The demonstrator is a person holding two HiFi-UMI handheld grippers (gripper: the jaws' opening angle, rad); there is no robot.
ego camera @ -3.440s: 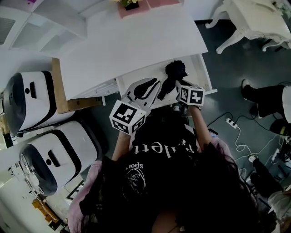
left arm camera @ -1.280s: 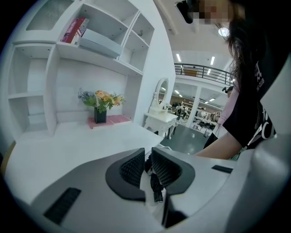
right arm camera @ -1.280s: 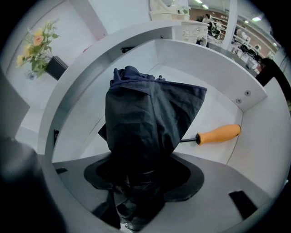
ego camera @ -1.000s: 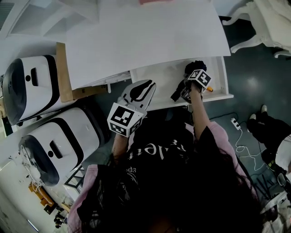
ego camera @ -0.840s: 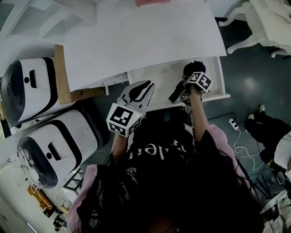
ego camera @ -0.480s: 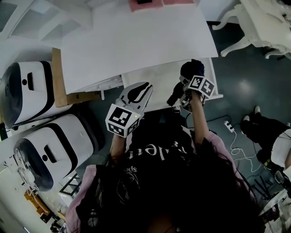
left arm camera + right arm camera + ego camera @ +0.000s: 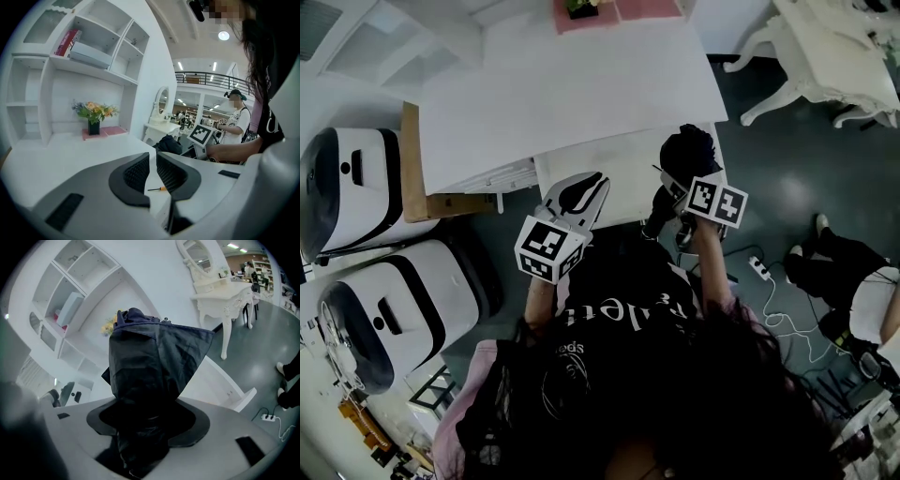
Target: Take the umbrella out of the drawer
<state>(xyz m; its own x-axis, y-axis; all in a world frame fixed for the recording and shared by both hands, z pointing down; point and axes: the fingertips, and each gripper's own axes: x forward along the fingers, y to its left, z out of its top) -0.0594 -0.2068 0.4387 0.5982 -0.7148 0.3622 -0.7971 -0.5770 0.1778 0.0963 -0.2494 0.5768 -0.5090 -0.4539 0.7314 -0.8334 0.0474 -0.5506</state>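
At our left, the left gripper (image 7: 598,178) hovers at the front edge of the open drawer (image 7: 619,159); its jaws are drawn almost together with nothing between them; past them a small orange-handled tool (image 7: 157,189) lies on the drawer floor; the desk (image 7: 562,84) spreads above the drawer; at our right, the right gripper (image 7: 147,423) has its jaws clamped on the umbrella (image 7: 686,150); dark and folded, it sticks up over the drawer's right end; we cannot tell whether it touches the drawer.
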